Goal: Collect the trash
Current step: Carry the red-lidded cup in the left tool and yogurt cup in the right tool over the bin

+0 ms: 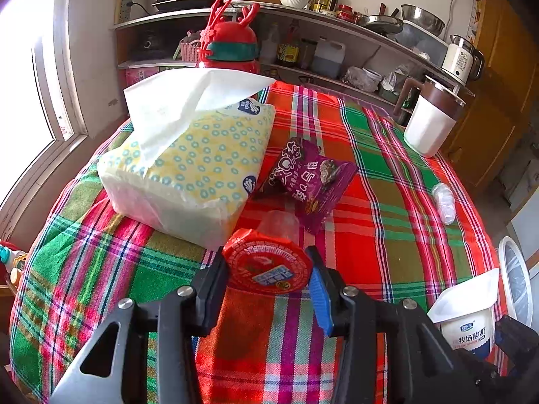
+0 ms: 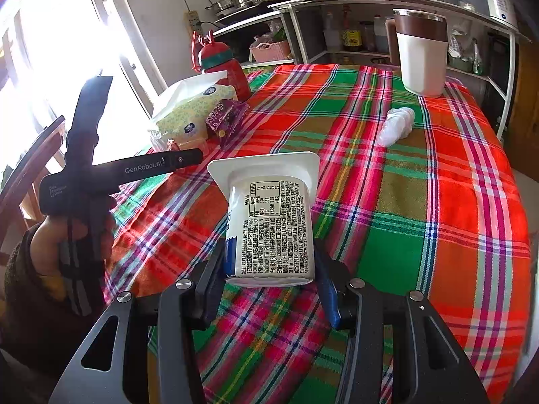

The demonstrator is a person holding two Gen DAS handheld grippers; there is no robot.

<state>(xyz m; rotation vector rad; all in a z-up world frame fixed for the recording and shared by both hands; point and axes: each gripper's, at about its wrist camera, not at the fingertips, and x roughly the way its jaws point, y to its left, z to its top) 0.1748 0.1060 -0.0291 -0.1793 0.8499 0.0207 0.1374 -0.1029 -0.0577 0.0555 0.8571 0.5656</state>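
Observation:
My left gripper (image 1: pixel 266 271) is shut on a small clear plastic cup with a red foil lid (image 1: pixel 267 262), tilted over the plaid tablecloth (image 1: pixel 387 235). My right gripper (image 2: pixel 269 274) is shut on a white yogurt cup (image 2: pixel 273 222), rim pointing away, printed label up. That yogurt cup (image 1: pixel 470 326) also shows at the lower right of the left wrist view. A purple snack wrapper (image 1: pixel 310 181) lies just beyond the red-lidded cup. A crumpled clear plastic piece (image 1: pixel 444 202) lies toward the table's right side, and the same plastic piece (image 2: pixel 395 126) shows ahead of the yogurt cup.
A yellow tissue pack (image 1: pixel 188 165) and a red bottle (image 1: pixel 229 43) stand at the far left. A white and brown mug (image 2: pixel 421 57) stands at the far right corner. A white bin rim (image 1: pixel 515 282) shows beyond the table's right edge. Kitchen shelves (image 2: pixel 370 3) are behind.

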